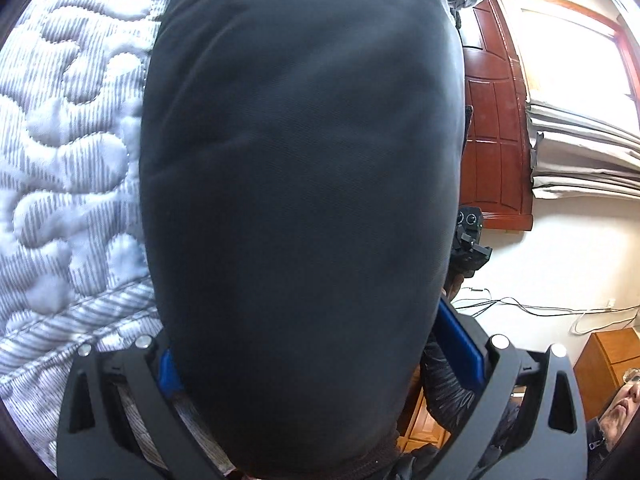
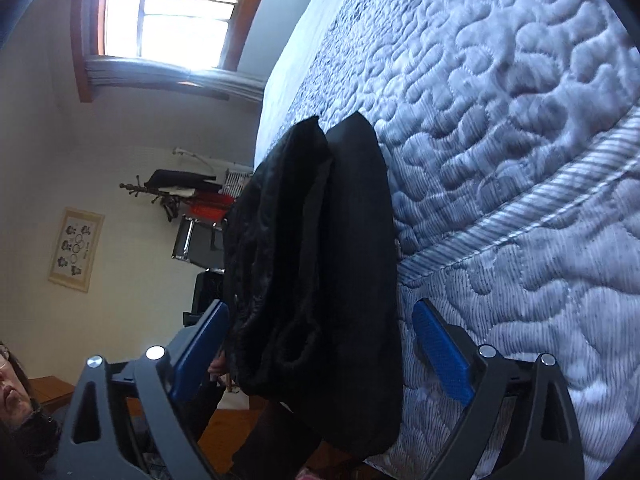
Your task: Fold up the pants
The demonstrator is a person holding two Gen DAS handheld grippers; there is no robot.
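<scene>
The black pants [image 1: 300, 200] fill the middle of the left wrist view, close to the camera, lying against the quilted mattress [image 1: 68, 140]. My left gripper [image 1: 320, 344] has its blue pads [image 1: 460, 344] wide apart, with the cloth lying between them and not pinched. In the right wrist view the pants [image 2: 320, 240] hang as a folded bundle over the mattress edge [image 2: 500, 216]. My right gripper [image 2: 320, 340] is open, its blue pads [image 2: 440, 356] on either side of the bundle's lower part without squeezing it. The right gripper also shows small at the pants' edge in the left wrist view [image 1: 470, 240].
A red-brown wooden door [image 1: 496, 128] and a bright window [image 1: 576, 56] are beside the bed. Cables [image 1: 520, 308] lie on the floor near a wooden cabinet [image 1: 608, 364]. A coat rack [image 2: 168, 192], a framed picture [image 2: 76, 248] and a person's face [image 2: 12, 380] are behind.
</scene>
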